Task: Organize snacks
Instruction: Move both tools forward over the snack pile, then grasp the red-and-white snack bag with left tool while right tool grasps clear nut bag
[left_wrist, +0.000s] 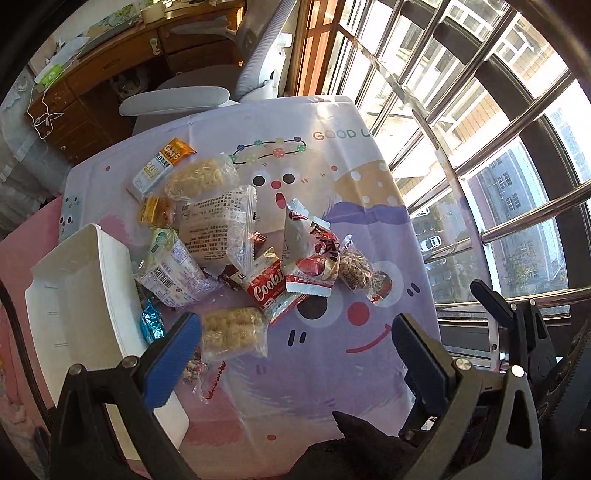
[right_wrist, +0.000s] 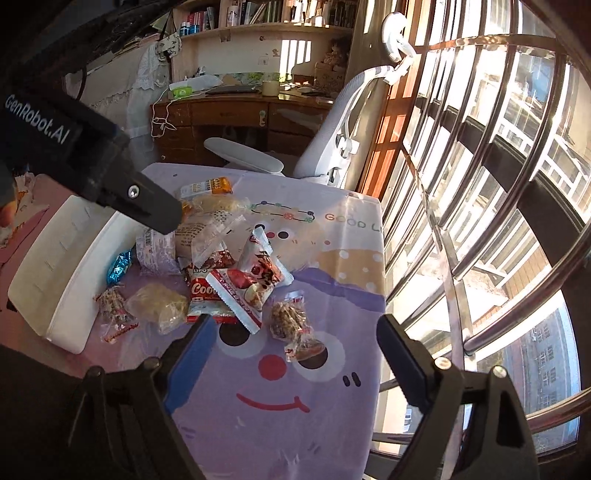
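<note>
Several snack packets lie in a heap on the cartoon tablecloth (left_wrist: 332, 369): a red Cookie pack (left_wrist: 264, 290), a clear bag of puffed snack (left_wrist: 232, 332), a large clear wrapped pack (left_wrist: 218, 225), a nut bar (left_wrist: 356, 271) and a blue foil packet (left_wrist: 151, 325). A white empty bin (left_wrist: 74, 295) stands left of the heap. My left gripper (left_wrist: 295, 343) is open and empty, above the table near the puffed snack. My right gripper (right_wrist: 291, 343) is open and empty, above the nut bar (right_wrist: 290, 319). The Cookie pack (right_wrist: 203, 291) and bin (right_wrist: 55, 277) also show there.
A grey office chair (left_wrist: 229, 88) stands at the table's far edge, a wooden desk (left_wrist: 92, 81) behind it. Barred windows (left_wrist: 480, 147) run along the table's right side. The other gripper's black body (right_wrist: 92, 166) reaches over the bin in the right wrist view.
</note>
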